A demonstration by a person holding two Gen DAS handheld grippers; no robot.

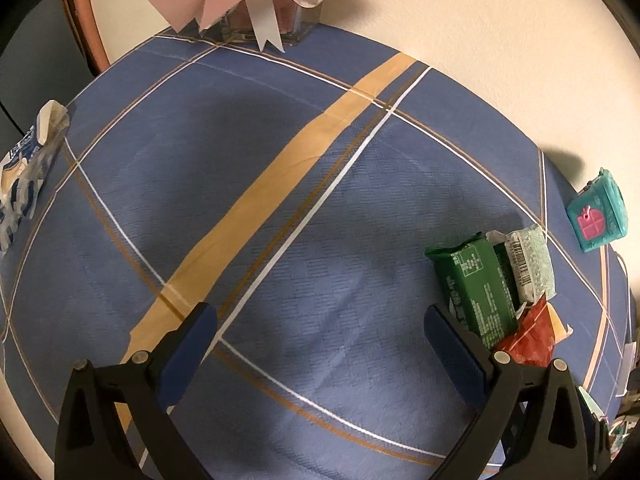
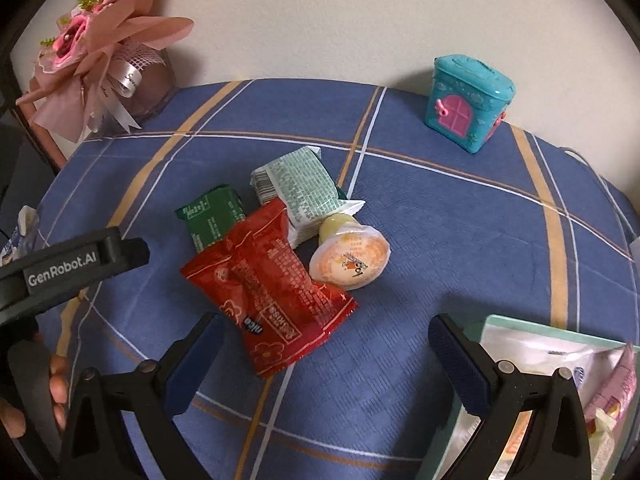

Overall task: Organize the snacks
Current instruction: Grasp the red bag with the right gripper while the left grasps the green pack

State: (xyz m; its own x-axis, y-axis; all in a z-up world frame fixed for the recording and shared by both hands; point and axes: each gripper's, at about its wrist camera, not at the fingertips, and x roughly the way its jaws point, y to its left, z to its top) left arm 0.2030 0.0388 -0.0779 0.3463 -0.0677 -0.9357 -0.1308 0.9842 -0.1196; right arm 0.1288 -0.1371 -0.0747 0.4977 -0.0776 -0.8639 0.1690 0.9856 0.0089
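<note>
A small heap of snacks lies on the blue checked tablecloth (image 2: pixel 440 216): a red packet (image 2: pixel 272 292) in front, a dark green packet (image 2: pixel 210 218) behind it, a pale green-and-white packet (image 2: pixel 298 188) and an orange jelly cup (image 2: pixel 350 262). My right gripper (image 2: pixel 324 350) is open just in front of the red packet, with nothing between its fingers. In the left wrist view the green packet (image 1: pixel 478 288), the pale packet (image 1: pixel 530 266) and the red packet (image 1: pixel 530 338) lie to the right of my open left gripper (image 1: pixel 320 336), which hovers over bare cloth.
A pale green box (image 2: pixel 560 396) holding several snacks sits at the lower right. A teal toy house (image 2: pixel 468 104) stands by the wall. A pink bouquet (image 2: pixel 100 52) occupies the back left corner. A blue-and-white packet (image 1: pixel 24 176) lies at the table's left edge.
</note>
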